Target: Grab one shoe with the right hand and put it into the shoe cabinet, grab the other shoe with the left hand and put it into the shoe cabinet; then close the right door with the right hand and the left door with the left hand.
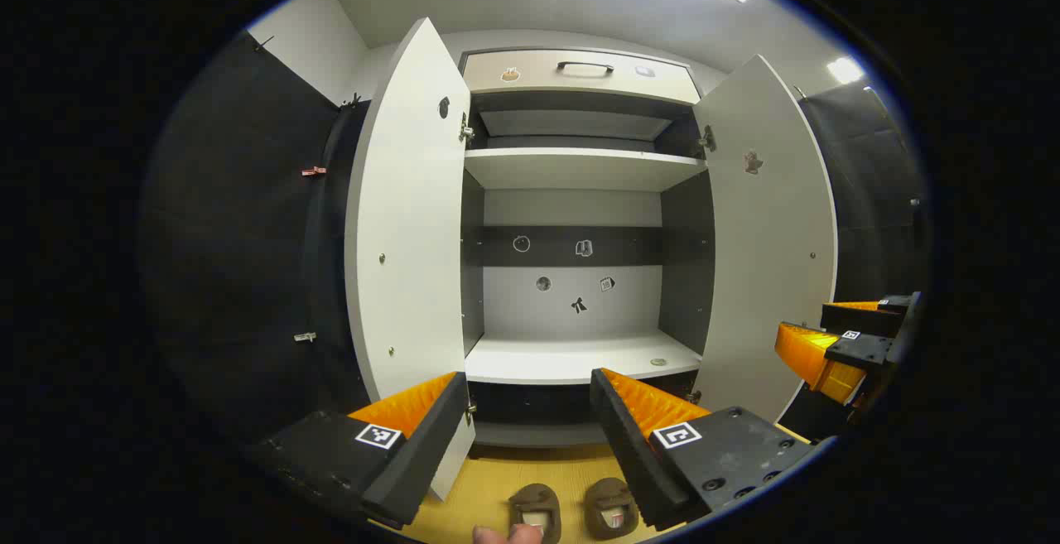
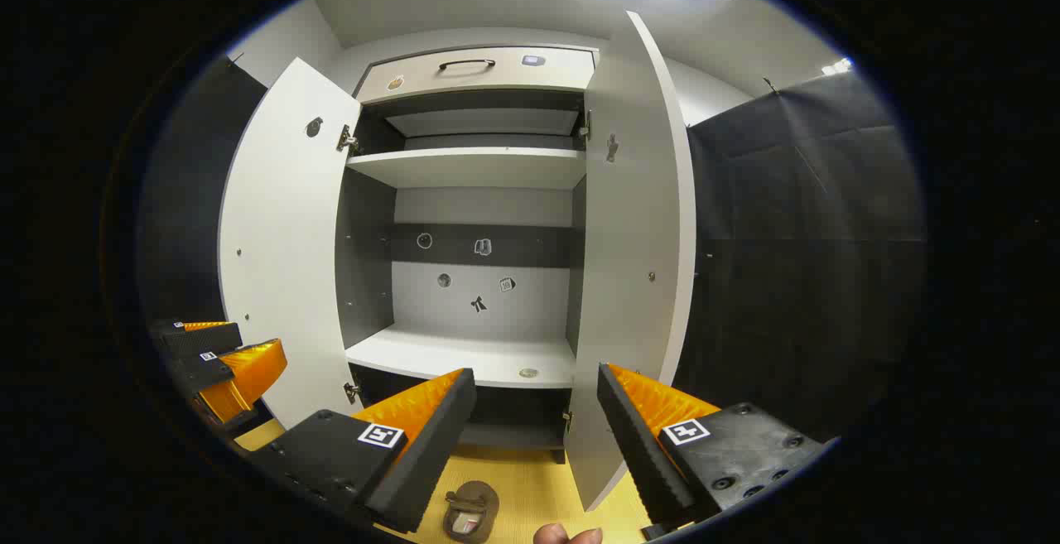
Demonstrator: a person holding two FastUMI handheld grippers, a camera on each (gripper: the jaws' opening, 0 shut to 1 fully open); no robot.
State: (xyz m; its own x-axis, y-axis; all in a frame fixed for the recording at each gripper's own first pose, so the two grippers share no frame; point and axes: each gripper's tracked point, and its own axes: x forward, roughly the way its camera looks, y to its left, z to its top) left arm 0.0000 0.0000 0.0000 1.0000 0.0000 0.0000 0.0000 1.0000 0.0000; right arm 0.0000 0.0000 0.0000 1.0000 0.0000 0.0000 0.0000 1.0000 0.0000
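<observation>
Both brown shoes [image 1: 571,511] sat side by side on the yellow floor [image 1: 497,478] before the open white shoe cabinet [image 1: 571,358]; soft, rounded, likely to squash or slip. Left hand-held gripper [image 1: 530,428] and right hand-held gripper [image 2: 537,428] were released, empty; ridged pads might clip the doors

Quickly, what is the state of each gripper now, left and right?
Left gripper: open, holding nothing, above the two shoes on the floor.
Right gripper: open, holding nothing, facing the open shoe cabinet.
</observation>
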